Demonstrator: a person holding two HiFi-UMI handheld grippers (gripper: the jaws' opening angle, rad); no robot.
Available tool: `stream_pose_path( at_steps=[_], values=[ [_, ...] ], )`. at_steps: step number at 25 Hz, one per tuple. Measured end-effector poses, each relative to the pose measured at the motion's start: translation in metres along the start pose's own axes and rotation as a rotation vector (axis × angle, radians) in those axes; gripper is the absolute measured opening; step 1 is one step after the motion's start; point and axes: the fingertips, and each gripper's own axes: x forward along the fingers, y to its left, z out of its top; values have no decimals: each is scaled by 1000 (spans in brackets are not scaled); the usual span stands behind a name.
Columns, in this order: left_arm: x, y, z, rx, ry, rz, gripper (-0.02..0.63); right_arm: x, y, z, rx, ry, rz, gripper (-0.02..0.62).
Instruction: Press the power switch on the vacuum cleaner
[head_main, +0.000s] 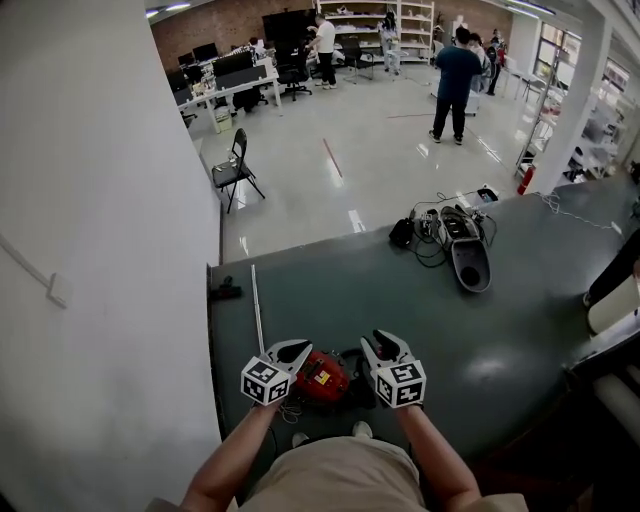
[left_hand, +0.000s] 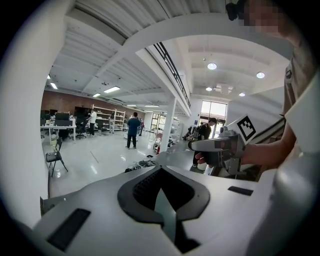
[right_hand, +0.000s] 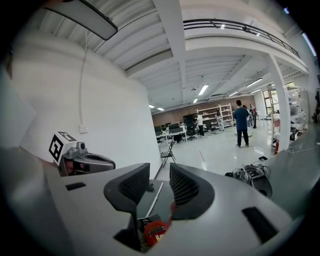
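1. While the right gripper (right_hand: 159, 176) holds its jaws spread with nothing pinched, the red vacuum cleaner (right_hand: 155, 231) shows low in the gap, beneath the tips and untouched.
2. Left gripper (left_hand: 160, 172): jaws pressed together, empty, pointing across past the machine.
3. From the head view, the vacuum cleaner lies at the near edge of the bench (head_main: 520, 300), between both grippers.
4. Approach stage, I'd judge. I can't make out the switch yet. Next move: locate it, then bring one tip down squarely on it.
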Motion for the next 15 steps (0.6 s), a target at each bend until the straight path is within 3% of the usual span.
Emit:
stream_pose_path(
  at_steps=[9, 15],
  values=[
    [-26, 27, -6, -2, 0, -24, 6, 18, 36, -4, -13, 0, -39, 112],
    [-35, 42, 13, -16, -37, -33, 6, 32, 24, 37, -74, -49, -101, 112]
  ],
)
